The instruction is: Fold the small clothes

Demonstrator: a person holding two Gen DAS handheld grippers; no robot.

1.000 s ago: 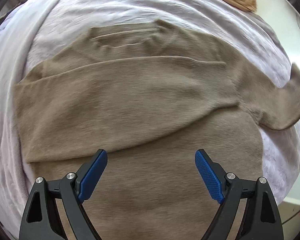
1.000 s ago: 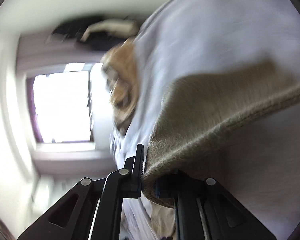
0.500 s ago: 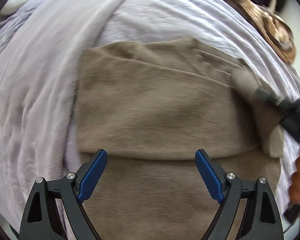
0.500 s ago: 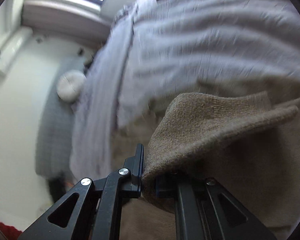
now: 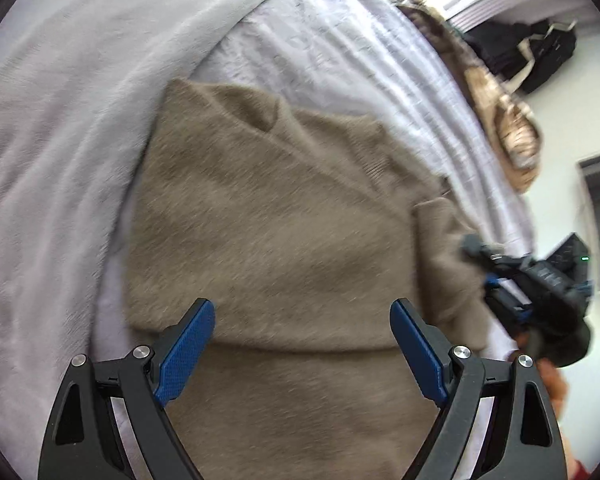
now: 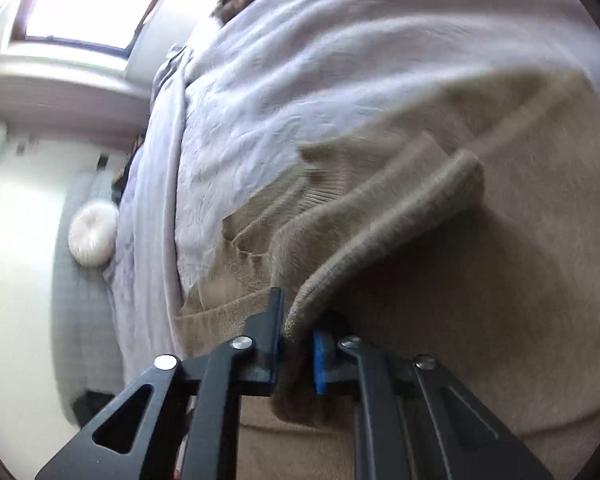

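Jaws of the right gripper [image 6: 296,344] are opening around the sweater's [image 5: 284,216] sleeve [image 6: 380,232]. Left gripper [image 5: 302,344] hovers wide apart and empty above the sweater.

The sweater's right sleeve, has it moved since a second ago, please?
Yes. The sleeve, pinched by the right gripper, swung off the blanket onto the sweater's body.

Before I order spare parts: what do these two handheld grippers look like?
The left gripper has black skeletal fingers with triangular cut-outs, silver pivot bolts and textured blue pads. The right gripper is the same build: black arms, silver bolts, a blue pad. Its body carries a small green light in the left wrist view.
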